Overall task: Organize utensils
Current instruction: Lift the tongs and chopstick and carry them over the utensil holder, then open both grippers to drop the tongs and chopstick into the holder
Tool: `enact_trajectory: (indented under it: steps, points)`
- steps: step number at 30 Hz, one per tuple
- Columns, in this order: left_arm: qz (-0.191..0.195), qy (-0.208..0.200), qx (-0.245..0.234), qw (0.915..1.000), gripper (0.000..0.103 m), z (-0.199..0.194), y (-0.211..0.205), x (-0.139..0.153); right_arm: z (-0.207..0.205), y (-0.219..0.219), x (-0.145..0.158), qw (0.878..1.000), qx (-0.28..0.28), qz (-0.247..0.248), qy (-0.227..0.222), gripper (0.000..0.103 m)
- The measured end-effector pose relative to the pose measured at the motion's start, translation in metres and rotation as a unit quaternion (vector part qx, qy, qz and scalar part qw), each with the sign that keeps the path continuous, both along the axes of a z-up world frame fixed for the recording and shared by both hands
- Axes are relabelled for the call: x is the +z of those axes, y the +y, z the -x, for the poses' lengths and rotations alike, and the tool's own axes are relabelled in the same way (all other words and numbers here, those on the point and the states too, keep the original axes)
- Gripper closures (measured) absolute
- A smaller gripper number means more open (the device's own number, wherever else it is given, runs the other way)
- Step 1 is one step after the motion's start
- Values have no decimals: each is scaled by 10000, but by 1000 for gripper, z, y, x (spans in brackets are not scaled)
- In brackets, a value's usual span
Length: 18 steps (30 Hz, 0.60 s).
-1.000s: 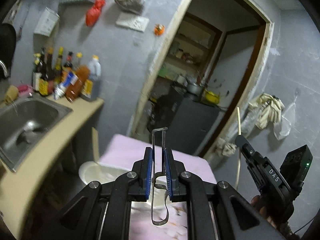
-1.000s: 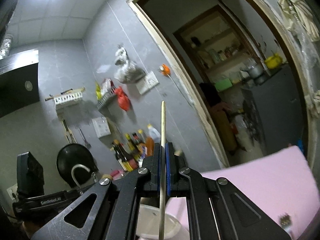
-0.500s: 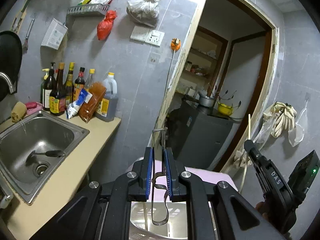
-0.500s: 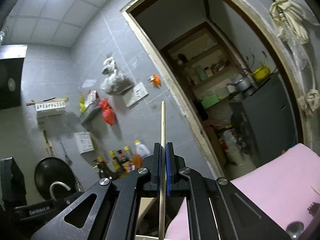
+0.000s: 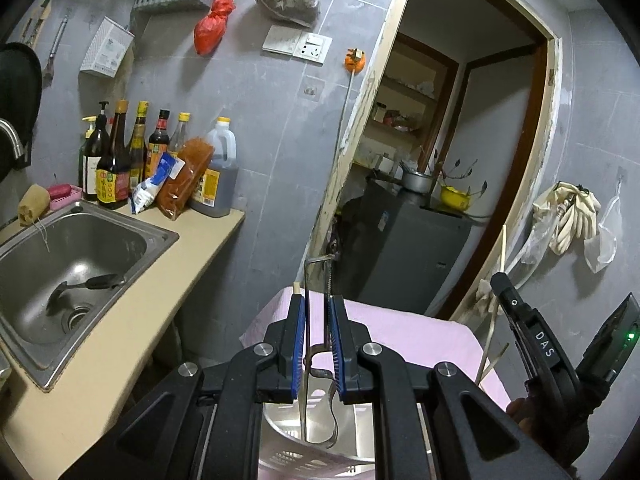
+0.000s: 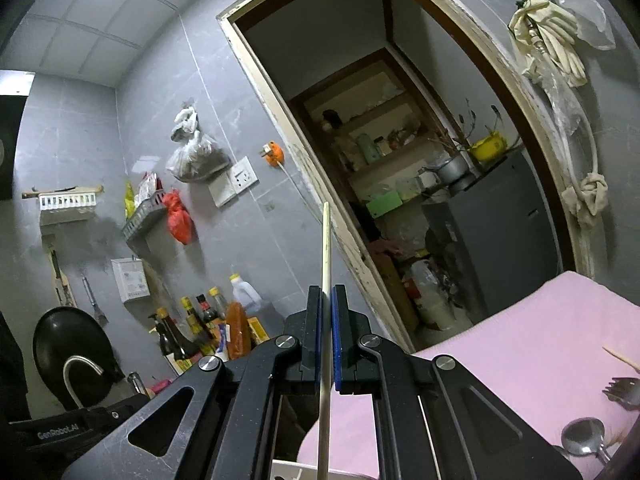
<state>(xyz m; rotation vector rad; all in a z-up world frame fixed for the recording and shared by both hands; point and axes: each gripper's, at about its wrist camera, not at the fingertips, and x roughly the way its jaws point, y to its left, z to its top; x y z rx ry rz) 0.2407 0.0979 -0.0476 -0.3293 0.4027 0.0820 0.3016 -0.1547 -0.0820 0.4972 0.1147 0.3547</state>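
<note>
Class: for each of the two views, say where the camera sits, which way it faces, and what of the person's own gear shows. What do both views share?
Left wrist: behind the left gripper, shut on a metal peeler, facing sink, doorway and right gripper.
Right wrist: behind the right gripper, shut on a chopstick, facing wall and doorway.
Shared: bottles, socket, pink cloth.

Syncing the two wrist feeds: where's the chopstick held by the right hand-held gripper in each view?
Left wrist view: chopstick at right, sticking up past the right hand-held gripper, in front of the door frame.
Right wrist view: chopstick at centre, upright, clamped between the blue pads.
Shared landmark: the orange hook beside the wall socket.
</note>
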Motion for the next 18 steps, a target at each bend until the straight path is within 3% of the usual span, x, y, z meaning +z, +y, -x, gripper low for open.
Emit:
enact_trajectory:
  steps: [5, 18]
  points:
    - [-147, 18, -11, 9999, 91, 0, -4, -4, 1, 0, -6, 9999, 13, 117, 21, 99]
    - [-69, 304, -151, 9994, 91, 2, -4, -7, 9, -4, -12, 9983, 274, 437, 256, 98]
